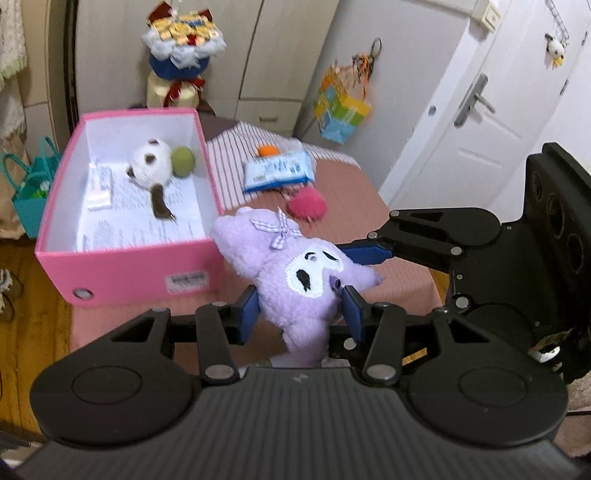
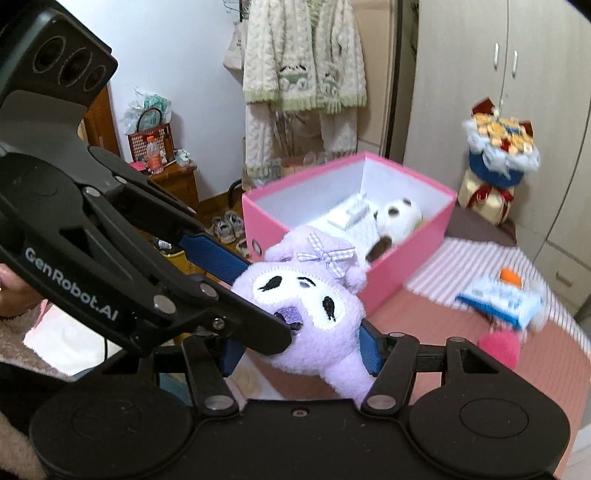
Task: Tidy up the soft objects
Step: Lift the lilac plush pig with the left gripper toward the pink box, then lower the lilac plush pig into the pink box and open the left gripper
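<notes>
A purple plush (image 1: pixel 295 273) with a white face and a checked bow hangs above the pink-covered bed, just right of the open pink box (image 1: pixel 129 273). My left gripper (image 1: pixel 301 312) is shut on its lower body. A blue fingertip (image 1: pixel 369 254) of the right gripper touches the plush from the right. In the right wrist view my right gripper (image 2: pixel 301 349) is shut on the purple plush (image 2: pixel 314 295), and the left gripper (image 2: pixel 255 291) clamps it from the left. A white-and-brown plush (image 1: pixel 149 162) and a green ball (image 1: pixel 183 160) lie inside the box.
On the bed beyond lie a blue-white pack (image 1: pixel 277 171), an orange thing (image 1: pixel 267 150) and a pink pompom (image 1: pixel 306 206). A bouquet (image 1: pixel 181 33) stands behind the box. A white door (image 1: pixel 480 110) is at right, a teal bag (image 1: pixel 31 192) on the floor at left.
</notes>
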A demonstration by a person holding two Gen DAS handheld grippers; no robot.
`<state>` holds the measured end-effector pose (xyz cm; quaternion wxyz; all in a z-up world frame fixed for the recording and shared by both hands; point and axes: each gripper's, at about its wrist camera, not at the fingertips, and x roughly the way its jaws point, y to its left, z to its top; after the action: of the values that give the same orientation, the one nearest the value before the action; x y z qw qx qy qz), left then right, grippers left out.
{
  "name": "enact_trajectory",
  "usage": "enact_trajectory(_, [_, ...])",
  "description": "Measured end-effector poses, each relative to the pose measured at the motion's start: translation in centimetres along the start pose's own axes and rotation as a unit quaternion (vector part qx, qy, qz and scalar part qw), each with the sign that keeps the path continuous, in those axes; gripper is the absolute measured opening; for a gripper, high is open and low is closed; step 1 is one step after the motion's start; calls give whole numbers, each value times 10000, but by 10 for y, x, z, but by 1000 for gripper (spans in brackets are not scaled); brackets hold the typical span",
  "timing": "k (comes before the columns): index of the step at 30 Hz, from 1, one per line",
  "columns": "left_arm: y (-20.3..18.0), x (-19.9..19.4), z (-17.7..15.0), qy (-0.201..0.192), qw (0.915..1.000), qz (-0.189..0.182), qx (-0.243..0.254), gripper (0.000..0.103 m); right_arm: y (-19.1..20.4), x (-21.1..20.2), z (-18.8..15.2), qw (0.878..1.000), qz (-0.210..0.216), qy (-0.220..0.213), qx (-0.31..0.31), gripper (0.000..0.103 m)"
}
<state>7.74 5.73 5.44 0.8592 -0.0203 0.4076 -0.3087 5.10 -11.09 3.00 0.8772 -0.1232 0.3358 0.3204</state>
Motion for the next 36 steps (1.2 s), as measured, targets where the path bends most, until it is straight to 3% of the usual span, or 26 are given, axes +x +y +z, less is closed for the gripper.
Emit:
enact_trajectory(8, [39, -3, 26, -350, 9990, 269, -84, 47, -2, 30, 37, 9994, -13, -336, -46, 67])
enact_trajectory(17, [92, 24, 57, -483, 9968, 449, -454, 47, -32, 84, 70, 9982, 231, -523, 192, 67])
enact_trajectory(27, [145, 75, 79, -376, 9926, 671, -935, 47, -66, 156, 92, 9989, 278, -248, 293, 67])
enact_trajectory(36, [183, 113, 83, -120, 9865, 672, -1491, 47, -77, 208, 107, 9989, 250, 357, -148, 67])
